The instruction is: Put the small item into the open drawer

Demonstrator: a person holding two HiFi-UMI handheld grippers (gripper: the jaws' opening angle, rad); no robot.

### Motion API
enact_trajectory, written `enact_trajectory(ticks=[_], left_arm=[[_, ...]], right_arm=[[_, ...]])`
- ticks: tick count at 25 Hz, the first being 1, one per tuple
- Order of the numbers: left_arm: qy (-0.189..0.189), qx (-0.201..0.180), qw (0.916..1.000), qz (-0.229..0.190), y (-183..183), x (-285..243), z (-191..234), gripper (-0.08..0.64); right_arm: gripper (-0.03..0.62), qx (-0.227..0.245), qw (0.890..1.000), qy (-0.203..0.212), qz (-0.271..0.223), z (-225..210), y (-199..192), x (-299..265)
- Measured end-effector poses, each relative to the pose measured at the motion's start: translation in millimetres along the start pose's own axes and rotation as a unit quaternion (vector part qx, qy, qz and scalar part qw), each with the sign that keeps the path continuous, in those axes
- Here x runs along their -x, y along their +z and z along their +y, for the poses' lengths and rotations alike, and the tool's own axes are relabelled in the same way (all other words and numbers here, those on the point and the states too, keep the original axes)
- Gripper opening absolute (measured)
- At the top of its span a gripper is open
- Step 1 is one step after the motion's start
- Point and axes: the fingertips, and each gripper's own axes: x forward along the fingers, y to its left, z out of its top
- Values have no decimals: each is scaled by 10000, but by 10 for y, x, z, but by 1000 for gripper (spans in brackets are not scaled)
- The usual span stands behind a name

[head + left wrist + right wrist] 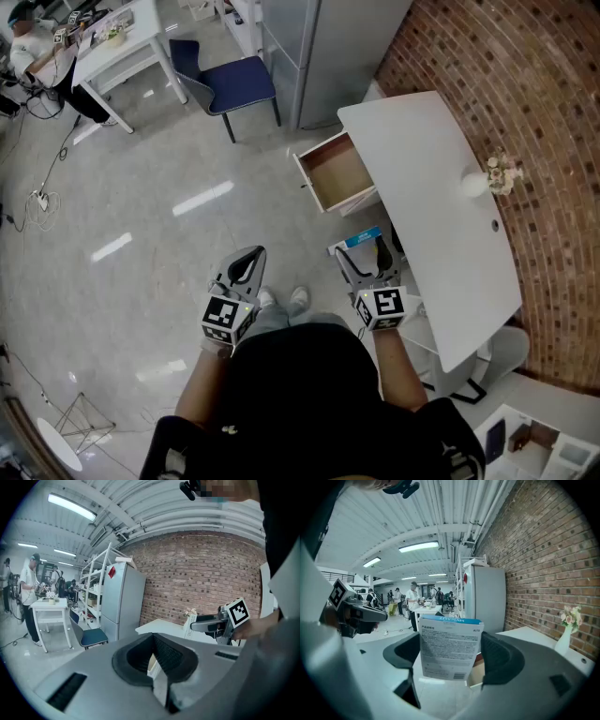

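Observation:
The small item is a white box with a blue top edge (450, 646), upright between the jaws of my right gripper (451, 655), which is shut on its sides. From the head view the box (360, 236) and right gripper (362, 251) hover over the floor, just short of the open wooden-lined drawer (337, 173) that juts from under the white table (441, 216). My left gripper (246, 264) is held beside it to the left, with nothing in it. Its dark pads (161, 653) meet in the left gripper view.
A white vase with flowers (487, 178) stands on the table by the brick wall. A blue chair (232, 84) and a grey fridge (328, 47) are beyond the drawer. A second white table (117, 37) with people around it is at the far left.

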Motion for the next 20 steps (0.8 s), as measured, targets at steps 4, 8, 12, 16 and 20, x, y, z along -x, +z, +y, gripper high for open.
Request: enact_trajectory(ticks=[4, 8, 12, 16, 20], left_arm=[[29, 33, 10000, -31, -24, 89, 53, 3], [17, 61, 9999, -80, -41, 166, 139, 3], [-10, 86, 9999, -126, -57, 269, 276, 3], [-49, 96, 9998, -163, -75, 324, 402, 3], [-66, 141, 9998, -136, -108, 298, 510, 3]], right_arm=[[419, 15, 10000, -16, 9, 79, -14, 4], [417, -70, 9999, -101, 28, 146, -35, -28], [417, -57, 9998, -156, 52, 257, -24, -93], [417, -44, 9997, -240, 75, 330, 23, -151], [418, -129, 9993, -335, 74, 301, 40, -256]])
